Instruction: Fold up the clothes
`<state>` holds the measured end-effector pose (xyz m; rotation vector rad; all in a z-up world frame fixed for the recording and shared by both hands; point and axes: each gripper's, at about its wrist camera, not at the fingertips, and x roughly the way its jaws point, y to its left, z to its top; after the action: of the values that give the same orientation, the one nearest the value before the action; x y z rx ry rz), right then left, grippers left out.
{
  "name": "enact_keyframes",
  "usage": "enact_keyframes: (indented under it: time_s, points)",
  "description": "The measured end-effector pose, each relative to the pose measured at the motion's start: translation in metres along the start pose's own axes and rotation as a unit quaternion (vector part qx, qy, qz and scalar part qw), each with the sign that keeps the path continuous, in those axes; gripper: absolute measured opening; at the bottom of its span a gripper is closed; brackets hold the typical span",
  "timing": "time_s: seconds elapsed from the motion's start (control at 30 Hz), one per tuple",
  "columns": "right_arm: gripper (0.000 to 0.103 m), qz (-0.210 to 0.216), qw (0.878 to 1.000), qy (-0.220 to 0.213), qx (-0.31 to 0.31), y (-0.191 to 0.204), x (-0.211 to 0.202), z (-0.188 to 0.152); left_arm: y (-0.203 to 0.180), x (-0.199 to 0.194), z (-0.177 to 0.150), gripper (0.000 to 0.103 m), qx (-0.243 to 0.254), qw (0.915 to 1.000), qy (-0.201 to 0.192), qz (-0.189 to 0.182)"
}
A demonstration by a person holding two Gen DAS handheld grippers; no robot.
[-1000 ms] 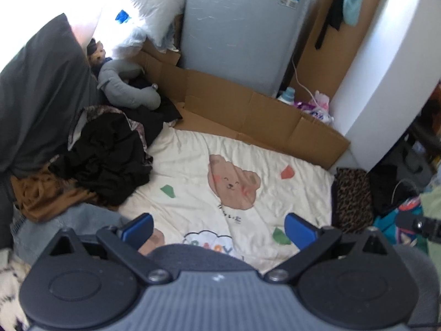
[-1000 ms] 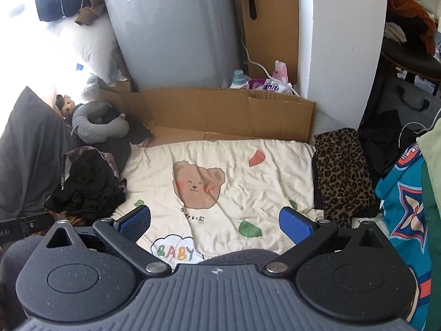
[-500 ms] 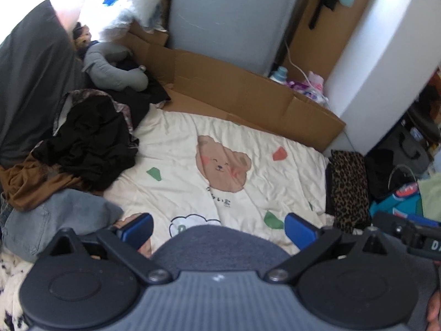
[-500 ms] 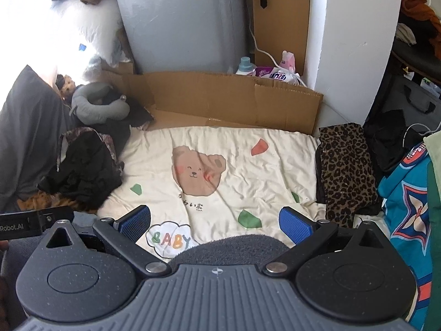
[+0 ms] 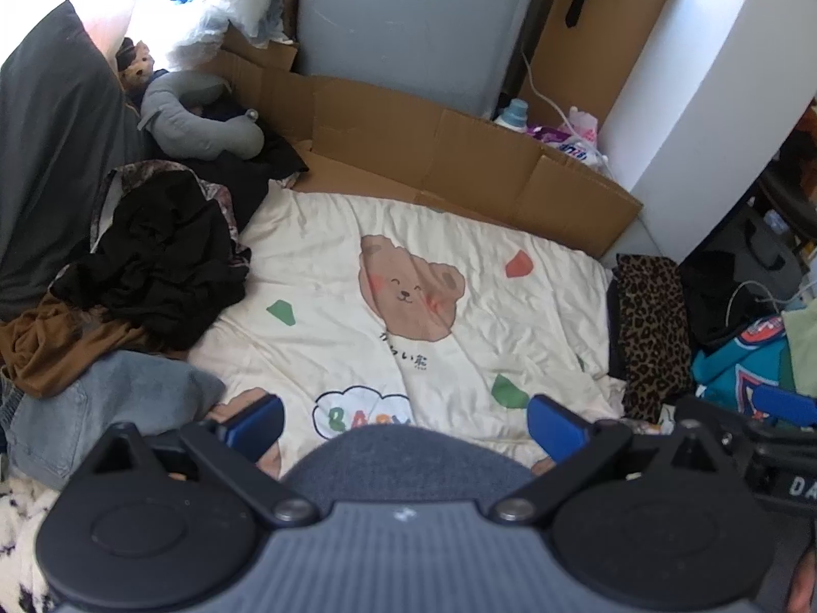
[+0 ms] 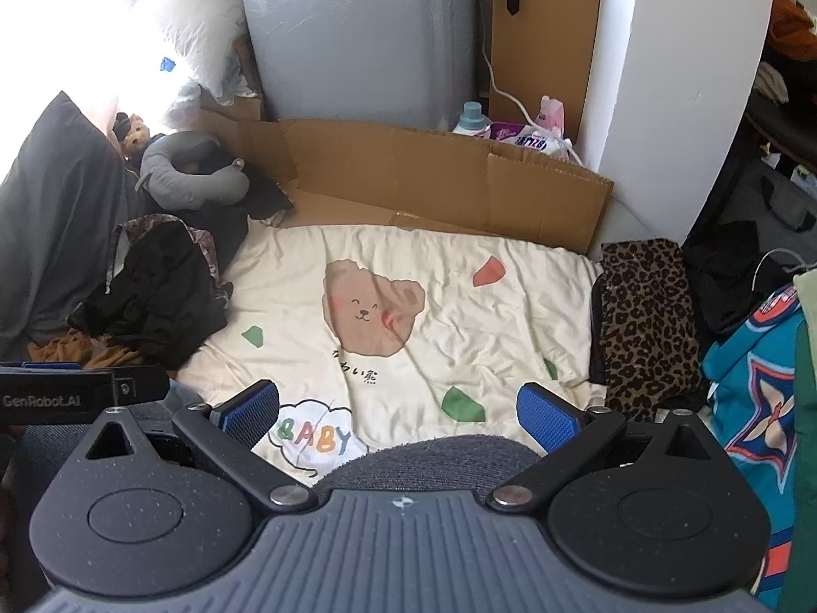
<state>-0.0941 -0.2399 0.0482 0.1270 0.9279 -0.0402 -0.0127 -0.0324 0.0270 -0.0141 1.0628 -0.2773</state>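
Observation:
A heap of loose clothes lies at the left: a black garment, a brown one and a blue denim piece. A folded leopard-print garment rests at the right edge of the cream bear-print blanket. My left gripper hangs open over the blanket's near edge, holding nothing. My right gripper is open too, and empty, above the "BABY" print. A grey rounded fabric shape sits just under both grippers.
Flattened cardboard lines the far side, with a grey panel and a white pillar behind it. A grey neck pillow and a dark cushion are at the left. Teal clothing lies at the right.
Both grippers have drawn back and risen slightly, so more of the blanket and the left heap shows. The right gripper's body has entered the left wrist view. Jaws stay open.

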Motion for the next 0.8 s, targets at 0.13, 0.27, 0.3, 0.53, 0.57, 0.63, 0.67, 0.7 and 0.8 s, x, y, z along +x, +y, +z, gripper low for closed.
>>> enact_keyframes:
  time_s: [0.13, 0.27, 0.3, 0.53, 0.57, 0.63, 0.67, 0.7, 0.8]
  points:
    - [0.102, 0.005, 1.0, 0.003, 0.009, -0.003, 0.002, 0.0, 0.001, 0.006, 0.007, 0.102, -0.001, 0.9999, 0.015, 0.006]
    - [0.102, 0.003, 1.0, 0.008, 0.01, -0.005, 0.004, 0.002, -0.002, 0.009, 0.011, 0.102, 0.006, 0.9998, 0.017, 0.013]
    - [0.102, 0.004, 1.0, 0.009, 0.01, -0.005, 0.004, 0.002, -0.003, 0.009, 0.011, 0.102, 0.006, 0.9998, 0.013, 0.013]
    - [0.102, 0.014, 0.999, 0.015, 0.028, -0.015, 0.007, 0.004, -0.001, 0.007, 0.016, 0.102, -0.002, 0.9998, -0.011, 0.015]
    - [0.102, 0.017, 0.999, 0.014, 0.032, -0.017, 0.007, 0.004, -0.001, 0.007, 0.016, 0.102, -0.001, 0.9998, -0.011, 0.016]
    - [0.102, 0.023, 0.999, 0.013, 0.041, -0.02, 0.007, 0.003, -0.003, 0.006, 0.015, 0.101, 0.004, 0.9996, -0.017, 0.02]
    - [0.102, 0.025, 0.999, 0.013, 0.043, -0.022, 0.007, 0.004, -0.003, 0.006, 0.015, 0.101, 0.008, 0.9995, -0.02, 0.022]
    - [0.102, 0.023, 0.999, 0.012, 0.044, -0.022, 0.006, 0.004, -0.004, 0.005, 0.014, 0.101, 0.01, 0.9994, -0.023, 0.024]
    - [0.102, 0.02, 0.999, 0.009, 0.046, -0.024, 0.006, 0.004, -0.003, 0.002, 0.013, 0.101, 0.012, 0.9989, -0.033, 0.03]
